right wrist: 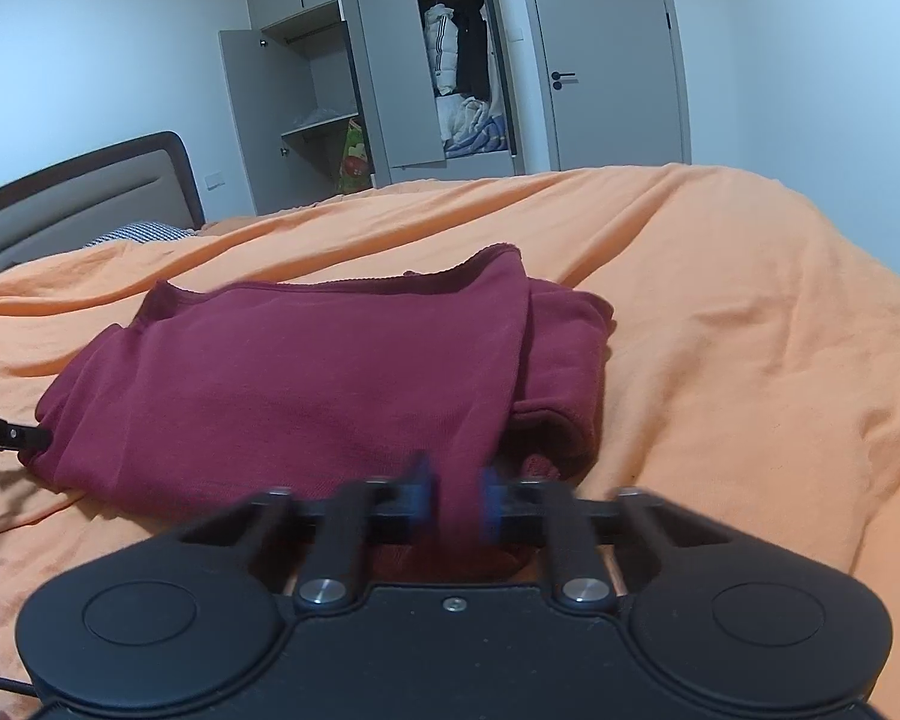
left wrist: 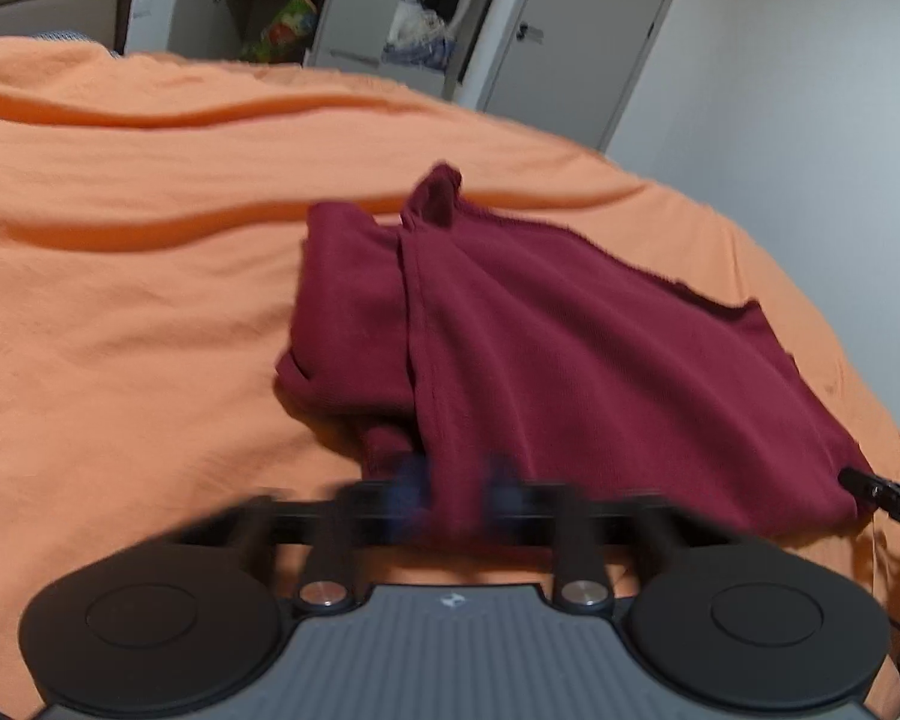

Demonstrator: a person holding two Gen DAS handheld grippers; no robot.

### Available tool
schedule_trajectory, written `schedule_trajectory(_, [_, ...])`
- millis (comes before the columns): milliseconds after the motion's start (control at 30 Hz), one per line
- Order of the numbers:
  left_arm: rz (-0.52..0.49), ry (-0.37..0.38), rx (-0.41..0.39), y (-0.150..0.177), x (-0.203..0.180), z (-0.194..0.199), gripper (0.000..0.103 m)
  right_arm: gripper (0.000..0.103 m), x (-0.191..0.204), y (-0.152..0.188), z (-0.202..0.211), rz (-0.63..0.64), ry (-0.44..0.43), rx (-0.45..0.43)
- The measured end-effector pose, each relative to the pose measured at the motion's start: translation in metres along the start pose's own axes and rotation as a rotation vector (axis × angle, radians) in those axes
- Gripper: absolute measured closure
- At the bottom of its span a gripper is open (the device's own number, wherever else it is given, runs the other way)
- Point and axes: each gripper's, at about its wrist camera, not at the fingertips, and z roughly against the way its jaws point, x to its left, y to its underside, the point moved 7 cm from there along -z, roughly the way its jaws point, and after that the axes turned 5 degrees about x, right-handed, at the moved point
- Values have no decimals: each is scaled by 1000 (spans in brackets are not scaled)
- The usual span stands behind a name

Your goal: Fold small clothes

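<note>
Two hand-held grippers: left (left wrist: 456,492) and right (right wrist: 456,498) each pinch maroon garment (right wrist: 306,372) | wardrobe (right wrist: 390,60): hanging coats

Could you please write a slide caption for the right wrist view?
Right gripper pinching the near edge of a maroon garment on an orange bedsheet.

- Garment (right wrist: 306,372): matt maroon knit cloth (raw-edged).
- Sheet (right wrist: 720,324): soft orange cloth, wrinkled.
- Right gripper (right wrist: 457,501): matt black plastic, shiny metal pins.
</note>
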Motion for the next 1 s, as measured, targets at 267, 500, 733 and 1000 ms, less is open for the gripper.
schedule_trajectory(267, [119,-29,-112,-12,15,36,101,95,-6,-10,18,-55,16,-54])
schedule_trajectory(500, [178,-48,-19,8,31,10,100,91,-9,9,2,-65,44,13])
schedule_trajectory(733, [169,-57,-40,11,31,17,64,64,-9,7,6,-50,88,-2])
schedule_trajectory(1000, [206,-34,-101,13,29,26,6,3,1,-9,9,29,191,-68])
